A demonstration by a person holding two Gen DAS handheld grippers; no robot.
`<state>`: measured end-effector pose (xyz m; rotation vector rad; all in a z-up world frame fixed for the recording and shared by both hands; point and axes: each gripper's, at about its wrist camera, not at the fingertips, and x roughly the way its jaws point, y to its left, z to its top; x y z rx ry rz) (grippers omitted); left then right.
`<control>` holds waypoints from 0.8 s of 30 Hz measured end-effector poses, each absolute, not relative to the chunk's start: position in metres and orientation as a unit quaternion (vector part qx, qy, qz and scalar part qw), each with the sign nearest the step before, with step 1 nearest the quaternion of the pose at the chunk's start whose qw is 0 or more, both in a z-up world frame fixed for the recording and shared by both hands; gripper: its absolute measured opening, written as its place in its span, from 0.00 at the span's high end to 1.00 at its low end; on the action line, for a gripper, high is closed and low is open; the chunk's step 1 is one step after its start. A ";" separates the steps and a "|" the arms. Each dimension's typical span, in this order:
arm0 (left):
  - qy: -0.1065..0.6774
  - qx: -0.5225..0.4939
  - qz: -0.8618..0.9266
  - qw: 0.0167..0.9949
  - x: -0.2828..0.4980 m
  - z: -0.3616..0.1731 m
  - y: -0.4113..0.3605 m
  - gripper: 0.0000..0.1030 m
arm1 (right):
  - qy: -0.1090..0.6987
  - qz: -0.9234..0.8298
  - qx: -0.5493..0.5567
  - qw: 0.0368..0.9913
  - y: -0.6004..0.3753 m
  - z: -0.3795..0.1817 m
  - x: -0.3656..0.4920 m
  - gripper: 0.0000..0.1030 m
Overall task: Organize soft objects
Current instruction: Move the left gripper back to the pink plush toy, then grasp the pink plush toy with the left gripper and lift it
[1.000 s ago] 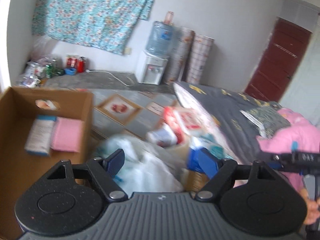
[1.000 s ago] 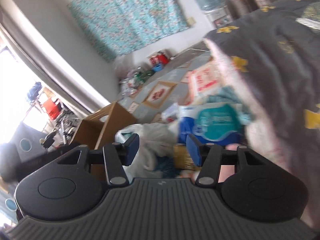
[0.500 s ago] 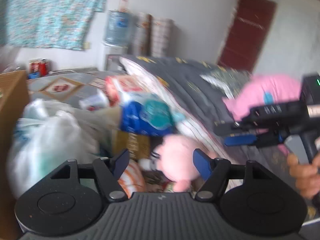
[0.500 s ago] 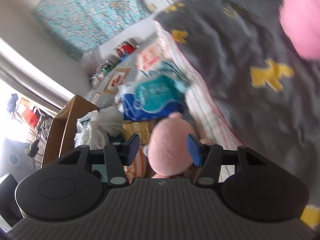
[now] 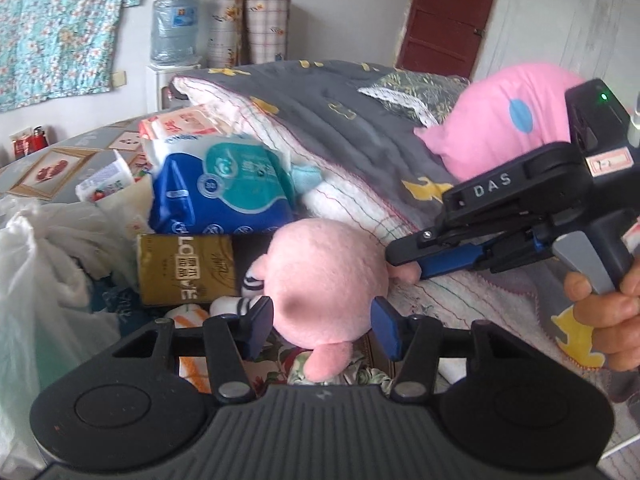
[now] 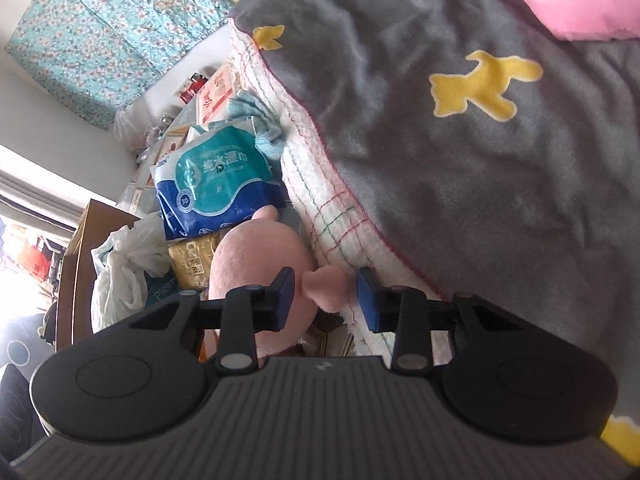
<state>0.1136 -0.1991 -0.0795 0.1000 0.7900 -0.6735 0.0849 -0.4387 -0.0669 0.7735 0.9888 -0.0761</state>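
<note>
A pale pink plush toy [image 5: 324, 276] lies among packs on the floor against the bed's edge. My left gripper [image 5: 322, 324] straddles its round body. The jaws are closing, and the blue pads sit close to the plush on both sides without visibly pressing it. In the right wrist view, my right gripper [image 6: 326, 294] has a small pink limb [image 6: 326, 288] of the same plush [image 6: 256, 268] between its closing jaws, with a slim gap at each pad. The left wrist view shows the right gripper [image 5: 412, 260] reaching the toy from the right, held by a hand [image 5: 604, 312].
Behind the plush are a blue-and-teal soft pack [image 5: 224, 188], a gold box [image 5: 184, 268] and red-printed packs [image 5: 180, 124]. White plastic bags [image 5: 36, 280] lie left. A grey blanket [image 5: 340, 120] and pink pillow [image 5: 504, 120] cover the bed. A cardboard box [image 6: 76, 264] stands farther left.
The left view swung right from the cardboard box and dropped onto the plush. The right gripper sank to the plush's limb. Both pairs of jaws have narrowed.
</note>
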 end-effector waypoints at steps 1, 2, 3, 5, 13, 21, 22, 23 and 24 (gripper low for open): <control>0.378 0.049 -0.322 0.866 0.115 -0.081 -0.201 0.47 | 0.462 -0.035 0.360 0.810 -0.438 -0.067 0.086 0.70; 0.378 0.050 -0.323 0.866 0.116 -0.082 -0.202 0.47 | 0.461 -0.034 0.358 0.811 -0.437 -0.066 0.086 0.74; 0.378 0.050 -0.322 0.867 0.116 -0.082 -0.202 0.47 | 0.459 -0.034 0.353 0.814 -0.436 -0.064 0.086 0.76; 0.373 0.053 -0.319 0.870 0.117 -0.082 -0.203 0.46 | 0.454 -0.030 0.347 0.820 -0.434 -0.060 0.085 0.83; 0.375 0.082 -0.322 0.865 0.122 -0.084 -0.214 0.25 | 0.438 -0.016 0.340 0.832 -0.427 -0.049 0.082 0.90; 0.401 0.071 -0.314 0.858 0.136 -0.095 -0.216 0.29 | 0.442 -0.034 0.335 0.832 -0.425 -0.055 0.085 0.87; 0.402 0.067 -0.314 0.857 0.137 -0.095 -0.215 0.29 | 0.443 -0.035 0.336 0.831 -0.426 -0.056 0.085 0.86; 0.403 0.065 -0.315 0.857 0.138 -0.095 -0.214 0.30 | 0.443 -0.035 0.337 0.830 -0.427 -0.057 0.086 0.86; 0.404 0.064 -0.315 0.857 0.138 -0.095 -0.214 0.30 | 0.443 -0.035 0.338 0.830 -0.427 -0.058 0.086 0.86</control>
